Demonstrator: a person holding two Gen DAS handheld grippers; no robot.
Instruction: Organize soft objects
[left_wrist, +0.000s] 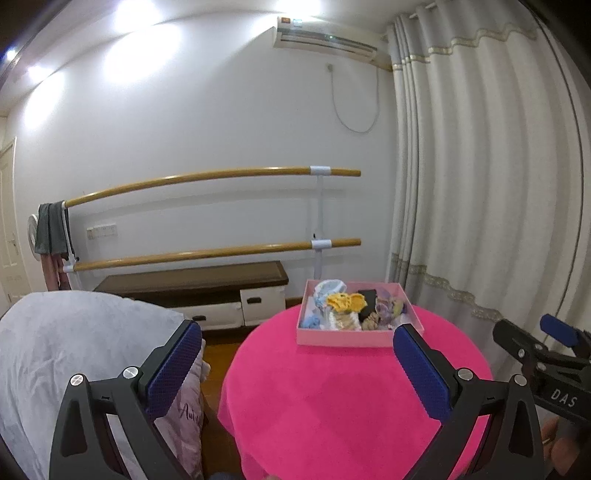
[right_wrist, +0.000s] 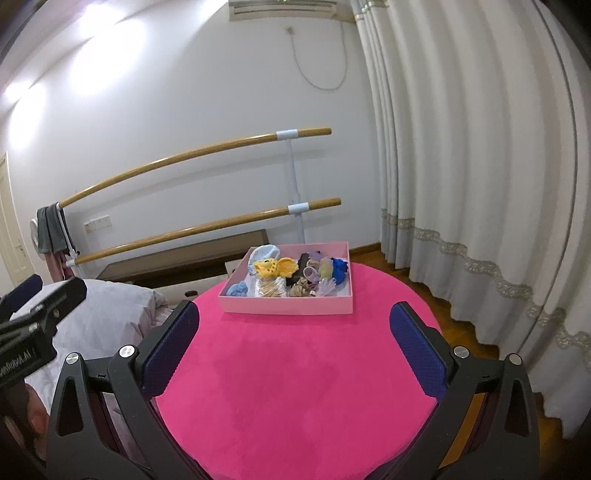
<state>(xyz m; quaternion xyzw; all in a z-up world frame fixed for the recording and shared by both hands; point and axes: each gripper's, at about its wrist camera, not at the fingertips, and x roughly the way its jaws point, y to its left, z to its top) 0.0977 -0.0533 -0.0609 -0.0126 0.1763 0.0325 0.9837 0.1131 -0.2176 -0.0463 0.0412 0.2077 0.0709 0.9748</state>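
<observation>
A shallow pink box (left_wrist: 343, 338) (right_wrist: 284, 306) stands at the far side of a round table under a bright pink cloth (left_wrist: 332, 398) (right_wrist: 295, 376). Several soft items lie in it: a yellow crocheted piece (left_wrist: 347, 301) (right_wrist: 276, 267), a light blue one (left_wrist: 312, 322) (right_wrist: 238, 288), a deep blue one (right_wrist: 340, 269), beige scrunchies (right_wrist: 301, 290). My left gripper (left_wrist: 297, 363) hangs open over the table's near left edge, nothing between its blue pads. My right gripper (right_wrist: 294, 345) is open too, short of the box, and shows at the right edge of the left wrist view (left_wrist: 546, 350).
A bed with pale grey bedding (left_wrist: 74, 354) (right_wrist: 110, 314) lies left of the table. Two wooden ballet bars (left_wrist: 207, 214) and a low dark bench with white drawers (left_wrist: 207, 291) line the back wall. Long curtains (left_wrist: 480, 184) (right_wrist: 480, 184) hang on the right over wooden floor.
</observation>
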